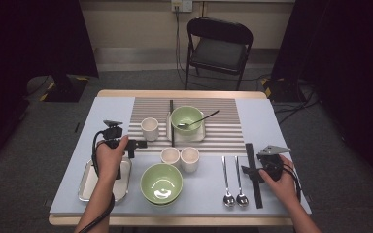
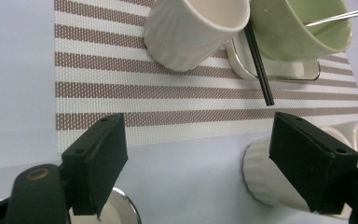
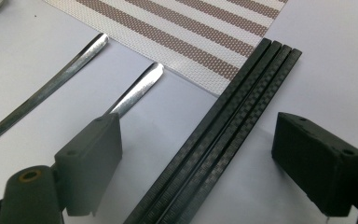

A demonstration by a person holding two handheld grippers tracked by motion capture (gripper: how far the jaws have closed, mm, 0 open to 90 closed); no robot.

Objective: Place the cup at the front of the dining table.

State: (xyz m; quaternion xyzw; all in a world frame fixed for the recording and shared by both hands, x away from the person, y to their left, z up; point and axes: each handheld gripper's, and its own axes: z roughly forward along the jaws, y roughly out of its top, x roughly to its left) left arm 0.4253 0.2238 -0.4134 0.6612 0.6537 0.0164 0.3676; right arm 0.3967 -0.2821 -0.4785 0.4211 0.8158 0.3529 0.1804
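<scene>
Right gripper (image 3: 200, 163), jaws wide, straddles the black chopsticks (image 3: 223, 130) at lower right of the high view; closing off-centre risks scattering them into the spoons (image 3: 135, 88). Left gripper (image 2: 200, 158), also wide, hovers near a white cup (image 2: 265, 182)

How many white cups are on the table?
3. One cup stands on the striped mat, left of the far green bowl. Two cups stand side by side just beyond the near green bowl.
</scene>
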